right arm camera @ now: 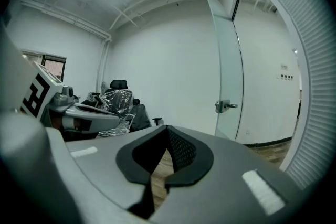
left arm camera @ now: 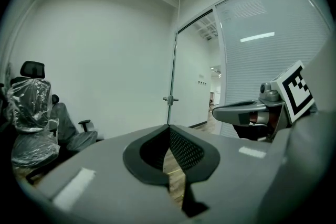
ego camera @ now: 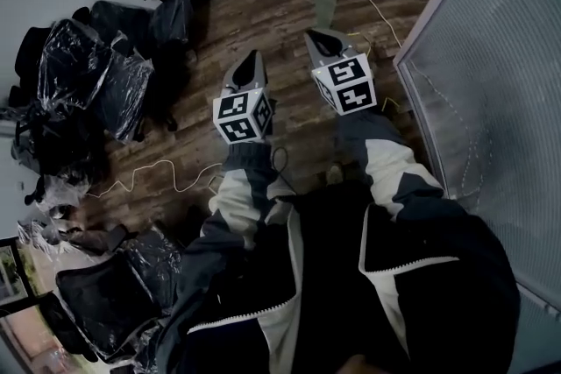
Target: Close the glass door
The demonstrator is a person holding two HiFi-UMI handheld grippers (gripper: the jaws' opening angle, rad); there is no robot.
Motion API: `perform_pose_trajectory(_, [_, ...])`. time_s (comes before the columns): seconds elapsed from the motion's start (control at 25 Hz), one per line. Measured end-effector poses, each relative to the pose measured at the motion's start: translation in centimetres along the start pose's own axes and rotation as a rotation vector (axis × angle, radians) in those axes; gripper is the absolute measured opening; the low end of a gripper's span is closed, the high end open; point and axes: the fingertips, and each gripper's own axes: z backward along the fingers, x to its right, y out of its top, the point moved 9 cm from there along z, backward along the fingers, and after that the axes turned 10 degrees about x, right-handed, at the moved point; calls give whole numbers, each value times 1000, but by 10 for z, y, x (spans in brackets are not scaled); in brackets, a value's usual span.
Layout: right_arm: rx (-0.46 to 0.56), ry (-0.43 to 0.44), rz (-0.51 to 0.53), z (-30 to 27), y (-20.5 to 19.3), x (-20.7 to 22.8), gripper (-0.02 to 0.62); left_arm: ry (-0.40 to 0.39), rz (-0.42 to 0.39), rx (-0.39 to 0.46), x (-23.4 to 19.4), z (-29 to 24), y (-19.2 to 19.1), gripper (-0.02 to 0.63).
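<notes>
My left claw (ego camera: 252,59) and my right claw (ego camera: 321,38) are both pinched shut on nothing, and the glass door (right arm camera: 229,71) stands open far ahead, well apart from them, so I fear the 2 closed tips may slip off its smooth pane or lever handle (right arm camera: 226,106) when I push.

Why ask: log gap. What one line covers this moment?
left tool: shut, empty | right tool: shut, empty | glass door: open, handle untouched
</notes>
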Motion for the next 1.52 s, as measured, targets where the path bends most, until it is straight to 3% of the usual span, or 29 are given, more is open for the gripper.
perform_pose_trajectory(0.28, [-39,79,-6,-73,-6,5,5,74,17,-24,-51,-34,-4,2])
perform_pose_trajectory(0.48, [-39,84,18,-135,-6,7,5,82,39,-2,-101,-72,-9,2])
perform_pose_trajectory(0.84, [-49,-35,42,-280,17,24,5,-10,23,34,-224,-169,17,2])
perform_pose_trajectory(1.04, [-57,-103,27,-335,19,35,5,-67,10,39,-270,-215,24,2])
perform_pose_trajectory(1.28, [-85,-119,79,-383,20,38,5,-68,40,39,-312,-246,26,2])
perform_pose_trajectory(1.52, [-82,-95,55,-453,6,62,5,-58,-1,30,-344,-295,26,2])
